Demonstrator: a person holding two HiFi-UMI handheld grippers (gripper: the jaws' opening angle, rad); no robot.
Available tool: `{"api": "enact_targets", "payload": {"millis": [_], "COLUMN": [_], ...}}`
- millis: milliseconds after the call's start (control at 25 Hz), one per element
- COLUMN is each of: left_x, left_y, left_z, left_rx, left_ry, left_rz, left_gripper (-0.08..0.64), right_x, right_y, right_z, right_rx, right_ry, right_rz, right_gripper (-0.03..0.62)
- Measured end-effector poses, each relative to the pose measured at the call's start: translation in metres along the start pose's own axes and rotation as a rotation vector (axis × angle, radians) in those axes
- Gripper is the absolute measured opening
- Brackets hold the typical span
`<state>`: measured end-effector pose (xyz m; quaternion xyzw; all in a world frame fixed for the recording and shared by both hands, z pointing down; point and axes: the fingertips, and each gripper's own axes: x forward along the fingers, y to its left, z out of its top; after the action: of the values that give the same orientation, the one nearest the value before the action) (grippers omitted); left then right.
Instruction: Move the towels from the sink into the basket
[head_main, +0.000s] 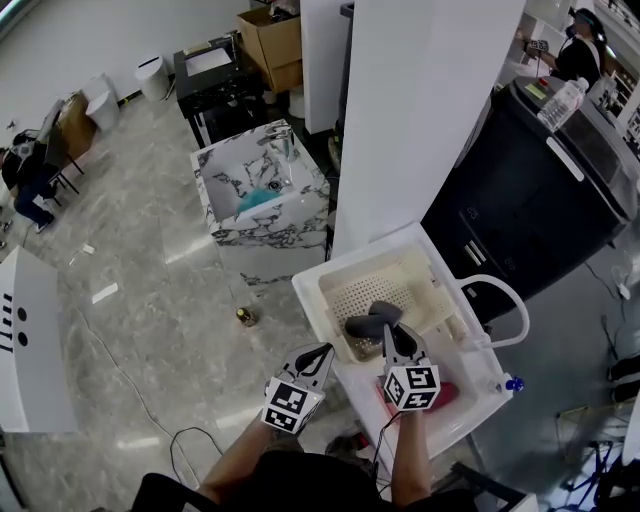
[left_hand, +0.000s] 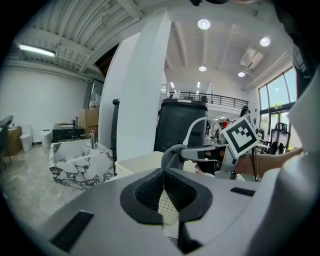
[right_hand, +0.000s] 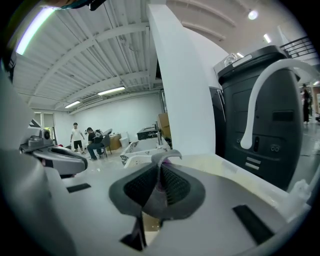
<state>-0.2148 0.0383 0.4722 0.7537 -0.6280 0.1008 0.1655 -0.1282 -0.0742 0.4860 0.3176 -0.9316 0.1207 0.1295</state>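
Here, a grey towel (head_main: 368, 322) hangs over the basket (head_main: 345, 290), pinched in the right gripper (head_main: 388, 335).
Head view: the cream basket sits in the white sink (head_main: 470, 400), a pink towel (head_main: 445, 393) lies in that sink beside it, and the left gripper (head_main: 318, 358) hovers just off the sink's left edge. Left gripper view: its jaws meet with nothing between them. Right gripper view: grey cloth is squeezed between the pads.

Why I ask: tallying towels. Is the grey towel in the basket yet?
Not yet: the grey towel hangs over the basket, pinched in the right gripper.
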Motion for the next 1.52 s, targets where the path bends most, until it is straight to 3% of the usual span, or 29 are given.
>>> {"api": "enact_targets", "payload": {"millis": [480, 680, 800, 1080, 1360, 1520], "left_x": [0.003, 0.004, 0.005, 0.011, 0.019, 0.026], "left_y": [0.006, 0.007, 0.006, -0.008, -0.033, -0.054], "left_z": [-0.011, -0.006, -0.005, 0.007, 0.028, 0.038], "left_rx": [-0.022, -0.013, -0.008, 0.014, 0.051, 0.078], "left_ry": [0.028, 0.024, 0.023, 0.002, -0.034, -0.045], "left_rz": [0.004, 0.0, -0.007, -0.044, -0.108, -0.169], "left_gripper": [0.008, 0.008, 0.008, 0.008, 0.008, 0.008], "right_x": [0.004, 0.001, -0.002, -0.019, -0.059, -0.092], "right_y": [-0.004, -0.006, -0.004, -0.004, -0.017, -0.03], "right_z": [-0.023, -0.021, -0.018, -0.004, 0.021, 0.034], "right_rx": [0.017, 0.028, 0.027, 0.008, -0.006, -0.02], "right_ry": [0.053, 0.032, 0.014, -0.022, -0.103, -0.153], "right_rz": [-0.023, -0.021, -0.02, -0.034, -0.104, -0.186], "right_gripper": [0.055, 0.171, 0.199, 0.201, 0.198, 0.162]}}
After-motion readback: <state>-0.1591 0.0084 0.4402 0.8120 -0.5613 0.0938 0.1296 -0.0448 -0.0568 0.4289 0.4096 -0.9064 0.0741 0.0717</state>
